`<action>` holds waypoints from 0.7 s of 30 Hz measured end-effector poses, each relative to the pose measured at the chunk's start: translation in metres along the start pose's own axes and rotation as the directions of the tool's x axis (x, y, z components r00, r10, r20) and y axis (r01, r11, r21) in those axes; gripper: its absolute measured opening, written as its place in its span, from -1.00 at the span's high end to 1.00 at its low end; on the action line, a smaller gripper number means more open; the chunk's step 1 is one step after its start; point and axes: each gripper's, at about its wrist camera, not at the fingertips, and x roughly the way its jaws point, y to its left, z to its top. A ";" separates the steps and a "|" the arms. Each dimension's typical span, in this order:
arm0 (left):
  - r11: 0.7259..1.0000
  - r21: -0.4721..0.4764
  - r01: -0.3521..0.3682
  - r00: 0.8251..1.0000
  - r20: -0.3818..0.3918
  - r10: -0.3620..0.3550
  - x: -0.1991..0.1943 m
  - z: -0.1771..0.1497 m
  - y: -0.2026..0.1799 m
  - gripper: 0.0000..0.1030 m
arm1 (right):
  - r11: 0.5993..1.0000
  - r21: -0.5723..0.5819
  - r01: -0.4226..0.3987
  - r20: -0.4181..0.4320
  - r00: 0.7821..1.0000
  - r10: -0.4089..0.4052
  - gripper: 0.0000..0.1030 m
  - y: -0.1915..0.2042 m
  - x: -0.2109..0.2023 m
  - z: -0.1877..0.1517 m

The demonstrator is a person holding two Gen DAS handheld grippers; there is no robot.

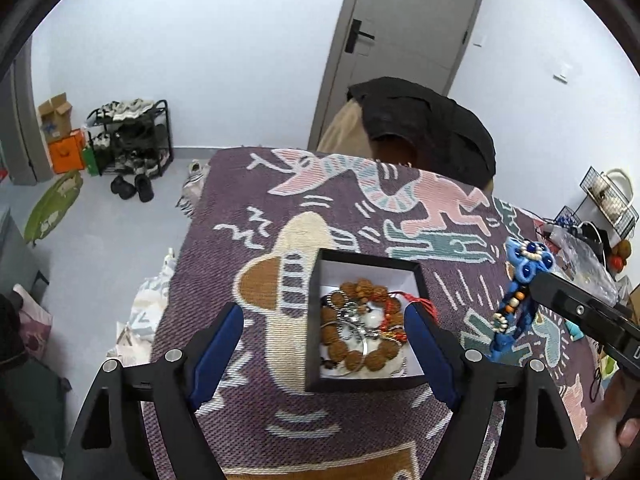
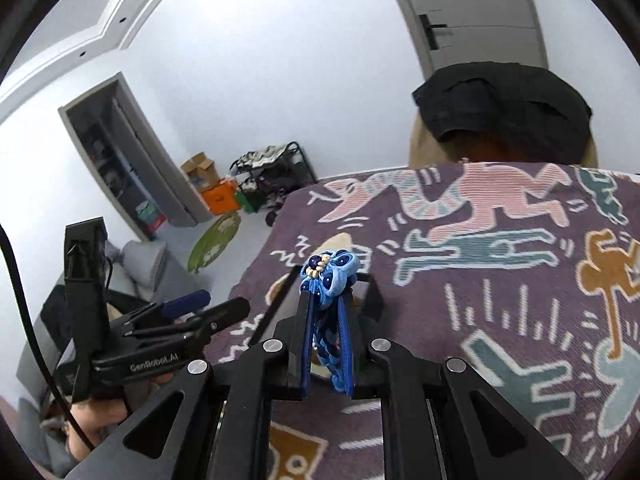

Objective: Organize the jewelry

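A black box (image 1: 316,320) with a white lining sits on the patterned purple cloth (image 1: 248,200). It holds a brown bead bracelet (image 1: 352,356), a red tassel and silver pieces. My left gripper (image 1: 324,328) is open, its blue pads either side of the box's left part. My right gripper (image 2: 326,304) is shut on a blue knotted ornament (image 2: 332,272) with dark blue and cream beads. It holds the ornament above the cloth, to the right of the box. The ornament (image 1: 520,276) also shows in the left wrist view, hanging from the right gripper (image 1: 538,280).
A chair draped with a black garment (image 1: 424,124) stands at the table's far edge. Wire baskets and clutter (image 1: 592,216) sit at the far right. A shoe rack (image 1: 132,136) and boxes stand on the floor to the left. A small turquoise piece (image 1: 574,330) lies on the cloth.
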 end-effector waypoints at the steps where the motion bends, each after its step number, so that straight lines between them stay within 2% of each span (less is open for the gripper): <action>1: 1.000 -0.006 0.000 1.000 0.001 0.000 -0.001 0.000 0.004 -0.61 | 1.000 -0.006 -0.005 -0.006 1.000 0.005 0.75 0.004 0.004 0.002; 5: 1.000 -0.018 0.003 1.000 0.007 -0.003 -0.004 -0.001 0.013 -0.62 | 1.000 -0.016 -0.011 -0.022 1.000 0.010 0.74 0.017 0.020 0.008; 7: 1.000 -0.021 0.006 1.000 0.010 -0.006 -0.005 -0.002 0.015 -0.61 | 0.999 -0.029 0.024 -0.041 0.999 -0.025 0.54 0.021 0.029 0.011; 9: 1.000 -0.020 0.008 1.000 0.011 -0.008 -0.007 -0.003 0.016 -0.61 | 0.997 -0.034 0.065 -0.068 0.995 -0.067 -0.18 0.019 0.036 0.010; 10: 1.000 -0.015 0.010 1.000 0.013 -0.010 -0.008 -0.003 0.016 -0.61 | 0.996 -0.026 0.080 -0.060 0.995 -0.082 -0.26 0.015 0.034 0.008; 15: 1.000 -0.005 0.017 1.000 0.023 -0.017 -0.012 -0.003 0.010 -0.62 | 0.997 0.041 0.073 -0.056 0.996 -0.070 -0.29 -0.010 0.022 -0.004; 21: 0.999 0.027 0.033 0.999 0.035 -0.034 -0.016 -0.004 -0.007 -0.70 | 0.991 0.088 0.102 -0.029 0.995 -0.099 -0.29 -0.039 -0.008 -0.021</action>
